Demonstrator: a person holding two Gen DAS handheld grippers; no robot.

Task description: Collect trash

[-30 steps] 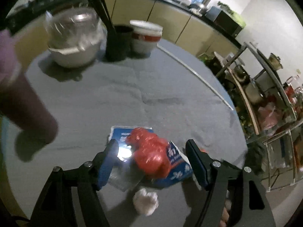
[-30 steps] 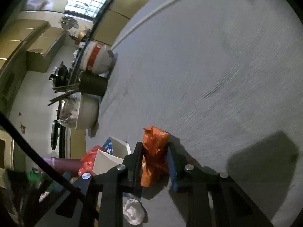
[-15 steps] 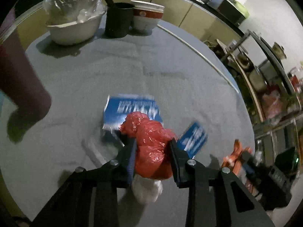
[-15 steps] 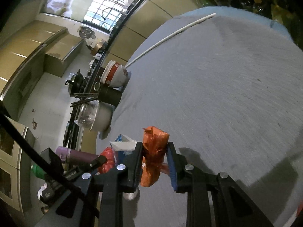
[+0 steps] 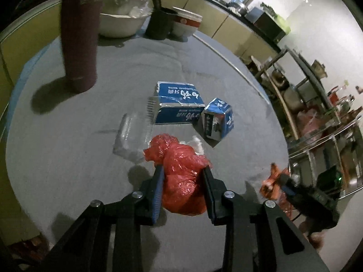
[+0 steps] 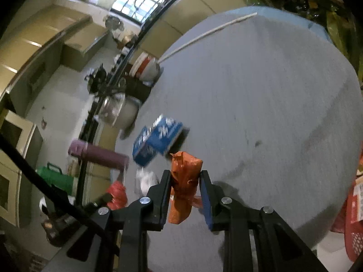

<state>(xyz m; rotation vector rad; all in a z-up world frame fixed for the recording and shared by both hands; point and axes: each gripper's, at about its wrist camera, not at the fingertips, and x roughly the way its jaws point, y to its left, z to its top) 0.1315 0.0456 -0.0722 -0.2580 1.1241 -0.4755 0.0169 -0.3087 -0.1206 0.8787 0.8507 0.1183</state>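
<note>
My left gripper is shut on a crumpled red plastic bag, lifted off the grey round table. My right gripper is shut on an orange wrapper, held above the table; the left wrist view shows that wrapper at the right. On the table lie two blue cartons, a clear plastic wrapper and a white crumpled tissue. In the right wrist view the cartons, the tissue and the red bag lie to the left.
A maroon flask stands at the table's left. A white bowl, a dark chopstick cup and a red-and-white bowl line the far edge. A metal rack stands beyond the right edge. A red basket sits below at right.
My left gripper closed on the red bag and pulled it back off the blue cartons, uncovering the tissue. My right gripper rose and drew back with the orange wrapper.
</note>
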